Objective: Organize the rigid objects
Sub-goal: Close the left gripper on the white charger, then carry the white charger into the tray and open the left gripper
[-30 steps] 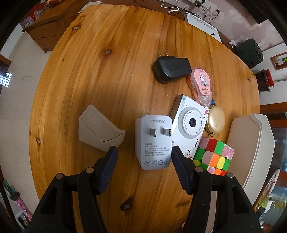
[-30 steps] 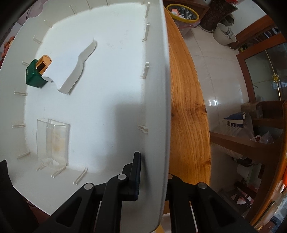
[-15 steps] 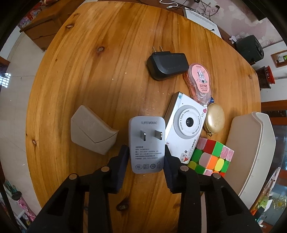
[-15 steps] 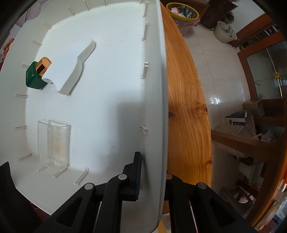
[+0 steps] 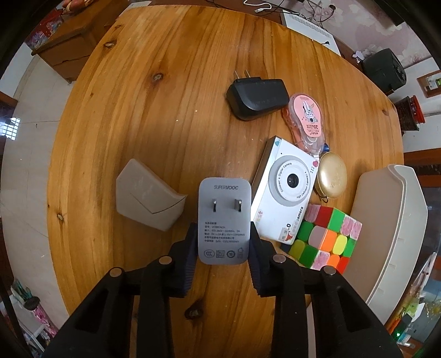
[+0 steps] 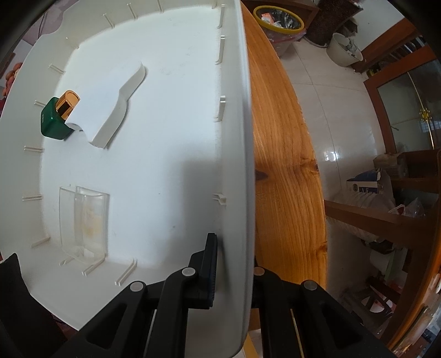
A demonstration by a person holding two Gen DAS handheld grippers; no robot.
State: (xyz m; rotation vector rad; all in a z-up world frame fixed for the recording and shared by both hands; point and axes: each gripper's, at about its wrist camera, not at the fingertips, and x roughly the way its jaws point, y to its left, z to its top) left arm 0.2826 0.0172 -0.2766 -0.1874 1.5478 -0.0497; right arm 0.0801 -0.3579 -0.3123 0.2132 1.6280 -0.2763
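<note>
My left gripper (image 5: 222, 245) is shut on a grey SUPERVOOC charger (image 5: 223, 217), prongs facing up, on the wooden table (image 5: 154, 115). Beside it lie a beige wedge block (image 5: 146, 198), a white children's camera (image 5: 284, 190), a colour cube (image 5: 326, 238), a gold round case (image 5: 332, 176), a pink correction tape (image 5: 306, 118) and a black adapter (image 5: 257, 97). My right gripper (image 6: 234, 264) is shut on the right wall of the white bin (image 6: 242, 154). Inside the bin lie a green and gold bottle (image 6: 56, 118), a white curved piece (image 6: 110, 110) and a clear box (image 6: 82, 220).
The white bin (image 5: 391, 225) stands at the table's right edge in the left wrist view. A black speaker (image 5: 384, 71) and a white device with cables (image 5: 308, 27) sit beyond the table. In the right wrist view, tiled floor, a yellow-rimmed waste bin (image 6: 278, 19) and shelves lie right of the table.
My left gripper's fingers have closed from wide open onto the sides of the grey charger. My right gripper has kept its hold on the bin wall.
</note>
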